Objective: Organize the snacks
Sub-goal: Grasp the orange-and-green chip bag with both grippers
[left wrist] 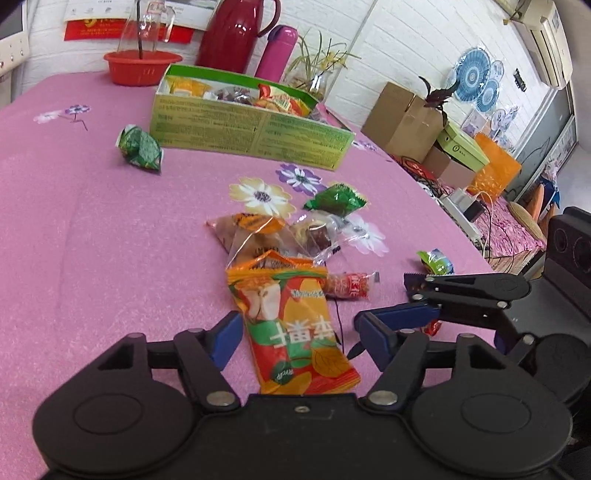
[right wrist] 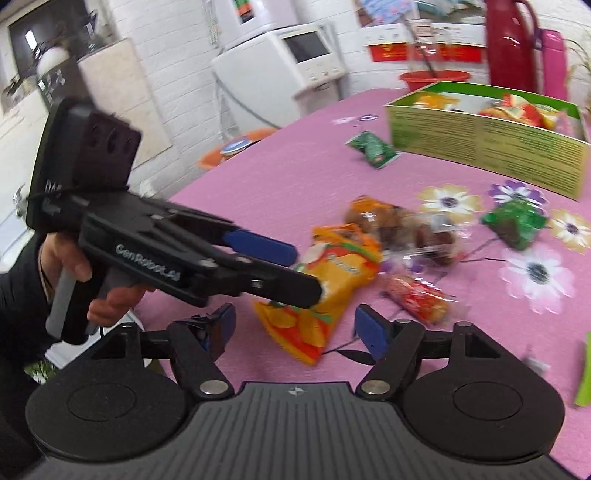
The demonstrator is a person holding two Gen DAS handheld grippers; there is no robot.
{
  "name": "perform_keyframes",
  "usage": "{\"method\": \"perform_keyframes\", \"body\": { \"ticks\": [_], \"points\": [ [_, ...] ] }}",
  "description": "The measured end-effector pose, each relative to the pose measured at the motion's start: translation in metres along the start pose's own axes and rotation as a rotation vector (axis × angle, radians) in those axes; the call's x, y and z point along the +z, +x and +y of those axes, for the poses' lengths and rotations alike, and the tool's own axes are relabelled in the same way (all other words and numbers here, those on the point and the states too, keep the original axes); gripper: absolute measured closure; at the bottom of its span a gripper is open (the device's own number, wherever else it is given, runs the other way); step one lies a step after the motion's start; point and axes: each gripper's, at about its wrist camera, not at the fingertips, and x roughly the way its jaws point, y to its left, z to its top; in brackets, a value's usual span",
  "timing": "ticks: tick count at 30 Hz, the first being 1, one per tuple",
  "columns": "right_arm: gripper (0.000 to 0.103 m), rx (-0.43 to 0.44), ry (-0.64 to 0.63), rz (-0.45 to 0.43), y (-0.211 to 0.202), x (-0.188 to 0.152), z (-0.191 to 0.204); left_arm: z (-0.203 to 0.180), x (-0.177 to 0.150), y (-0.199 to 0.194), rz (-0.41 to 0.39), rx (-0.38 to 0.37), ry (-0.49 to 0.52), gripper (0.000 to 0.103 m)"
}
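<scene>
Snack packet [left wrist: 295,325], glossy orange, lies between open left tongs [left wrist: 295,332], pads apart from it; right tongs [right wrist: 291,325] open; hand [right wrist: 74,266] shows only in right view.

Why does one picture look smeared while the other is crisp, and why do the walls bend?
Right wrist view: smeared by motion, the orange snack packet and green box soft-edged. Left wrist view: sharp, print on the packet readable, glare on the red thermos. Both: fisheye lens curves walls and table edge.

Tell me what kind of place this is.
Probably a lived-in home room: a table with a pink floral tablecloth, a red thermos jug by the wall, and a white washing machine nearby.
</scene>
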Motion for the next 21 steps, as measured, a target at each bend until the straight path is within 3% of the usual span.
{"method": "perform_keyframes", "body": {
  "ticks": [3,6,7,10,14,21],
  "points": [
    [0.004,-0.033,-0.03,0.017,0.018,0.002,0.003,0.005,-0.001,0.002,0.002,0.01,-0.02,0.04],
    [0.017,-0.04,0.003,0.003,0.027,0.004,-0.005,0.011,-0.001,0.007,0.015,0.011,-0.04,0.045],
    [0.028,-0.048,0.003,0.0,0.028,0.005,-0.007,0.01,-0.001,0.008,0.005,0.012,-0.036,0.051],
    [0.055,-0.054,0.017,0.003,0.026,0.006,-0.011,0.009,0.001,0.012,-0.003,0.028,-0.022,0.056],
    [0.071,-0.046,0.041,-0.001,0.019,0.004,-0.013,0.006,0.002,0.011,-0.012,0.021,-0.022,0.058],
    [0.072,-0.044,0.014,-0.06,-0.003,0.011,-0.004,-0.011,0.012,-0.008,-0.066,0.023,0.034,0.059]
  ]
}}
